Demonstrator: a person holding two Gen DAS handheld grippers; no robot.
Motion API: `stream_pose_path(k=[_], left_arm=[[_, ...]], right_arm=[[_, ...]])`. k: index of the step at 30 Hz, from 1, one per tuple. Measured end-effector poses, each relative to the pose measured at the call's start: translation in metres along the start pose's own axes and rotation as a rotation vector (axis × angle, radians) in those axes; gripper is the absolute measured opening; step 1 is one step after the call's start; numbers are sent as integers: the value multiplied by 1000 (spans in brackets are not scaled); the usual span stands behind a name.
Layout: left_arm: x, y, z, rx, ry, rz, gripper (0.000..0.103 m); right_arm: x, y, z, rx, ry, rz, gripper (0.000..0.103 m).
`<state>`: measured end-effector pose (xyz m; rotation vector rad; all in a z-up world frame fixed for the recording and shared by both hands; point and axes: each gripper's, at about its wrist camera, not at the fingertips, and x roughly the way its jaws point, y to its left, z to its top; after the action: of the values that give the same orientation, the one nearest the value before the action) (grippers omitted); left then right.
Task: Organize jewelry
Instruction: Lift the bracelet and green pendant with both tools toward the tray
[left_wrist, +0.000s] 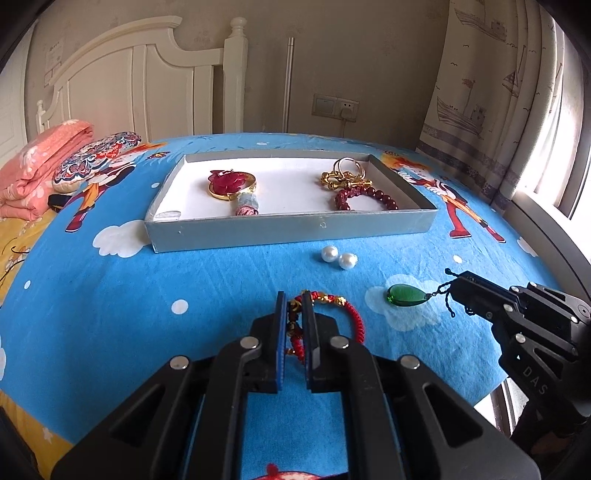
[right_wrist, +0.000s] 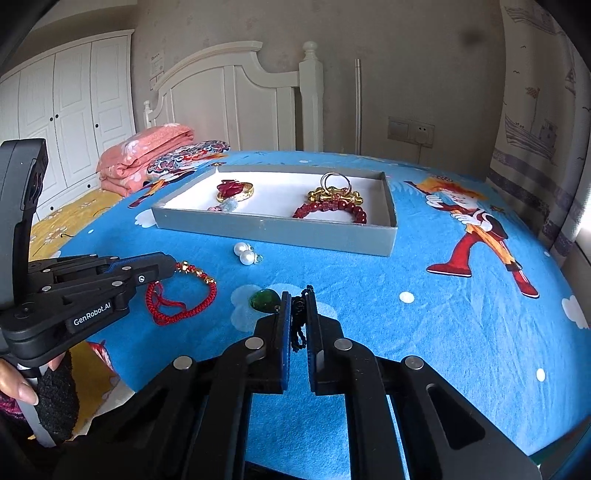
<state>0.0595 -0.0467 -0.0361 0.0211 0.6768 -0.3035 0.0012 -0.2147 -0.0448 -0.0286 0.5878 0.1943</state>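
On the bed, over a blue cartoon sheet (left_wrist: 110, 295), lies one shallow grey tray (left_wrist: 280, 230) with a white inside. Near its left end rests one gold bangle (left_wrist: 236, 188) with a dark red ornament on it, and touching it a small pink and pale charm (left_wrist: 246, 207). Near its right end are two plain rings (left_wrist: 349, 167), one gold chain piece (left_wrist: 343, 181) and one dark red bead bracelet (left_wrist: 365, 197), all close together.

In front of the tray, on the sheet, two white pearls (left_wrist: 338, 257) lie just beside each other. The right wrist view shows a little metal loop at each pearl, but they are small and I cannot tell what they are.

Nearer to the cameras there is one red cord bracelet (right_wrist: 184, 291) with gold beads. The left gripper (left_wrist: 294, 299) has its jaws clamped on one side of this bracelet, and the rest of it lies on the sheet. To the right is one green drop pendant (left_wrist: 406, 295) on a dark twisted cord (right_wrist: 299, 321). The right gripper (right_wrist: 297, 295) has its jaws pressed together on this cord, while the green stone rests on a white cloud of the sheet.

A hand (right_wrist: 14, 384) holds the handle of the left gripper. One folded pink quilt (left_wrist: 40, 158) and one patterned cushion (left_wrist: 96, 158) lie at the head of the bed.
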Motion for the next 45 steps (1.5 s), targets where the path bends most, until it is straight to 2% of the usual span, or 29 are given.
stream_pose_path(k=[8,20,32,45], left_arm=[[-29,-7,6,13,-62,0,7],[-46,-15,7,24,-90,4,7],[-43,-9,13,7,-94,50,7],[-27,0,62,-9,-151,141,7]], right_arm=[[-21,6,11,-14,-53,11,8],[-30,18,18,-41,-76,21,8],[-14,16,35,-22,-78,15,8],[22,8,81,-9,-99,-28,8]])
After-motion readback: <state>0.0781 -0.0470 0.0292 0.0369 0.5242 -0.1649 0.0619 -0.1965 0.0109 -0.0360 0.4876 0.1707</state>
